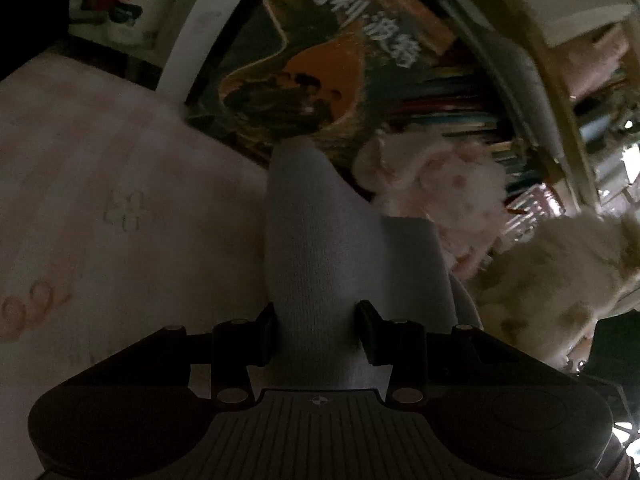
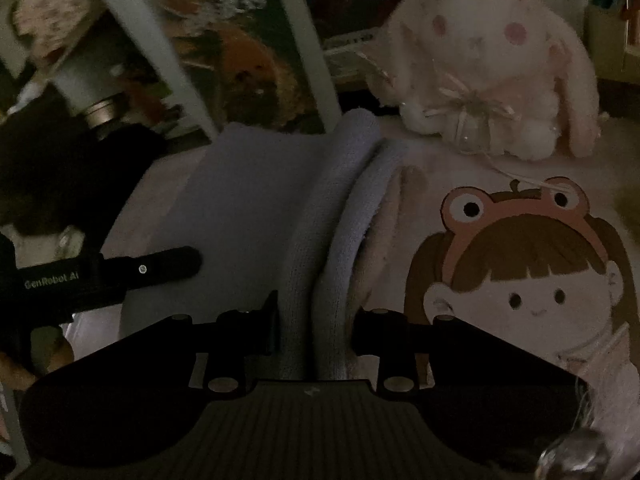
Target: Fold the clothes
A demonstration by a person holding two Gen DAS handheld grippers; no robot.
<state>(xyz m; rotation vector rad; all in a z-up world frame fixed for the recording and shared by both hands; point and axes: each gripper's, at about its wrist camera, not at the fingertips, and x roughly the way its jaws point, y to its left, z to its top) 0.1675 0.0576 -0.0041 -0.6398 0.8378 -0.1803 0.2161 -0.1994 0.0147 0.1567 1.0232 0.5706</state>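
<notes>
Both grippers (image 1: 318, 328) (image 2: 316, 330) level, clamped on lilac knit (image 1: 316, 240).

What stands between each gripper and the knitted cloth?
Nothing visible: the left gripper and the right gripper each already have the pale knitted cloth between their jaws.

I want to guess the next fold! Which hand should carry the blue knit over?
Probably right. The right gripper clamps the rolled edge of the blue knit garment; the left gripper pinches only a narrow corner.
</notes>
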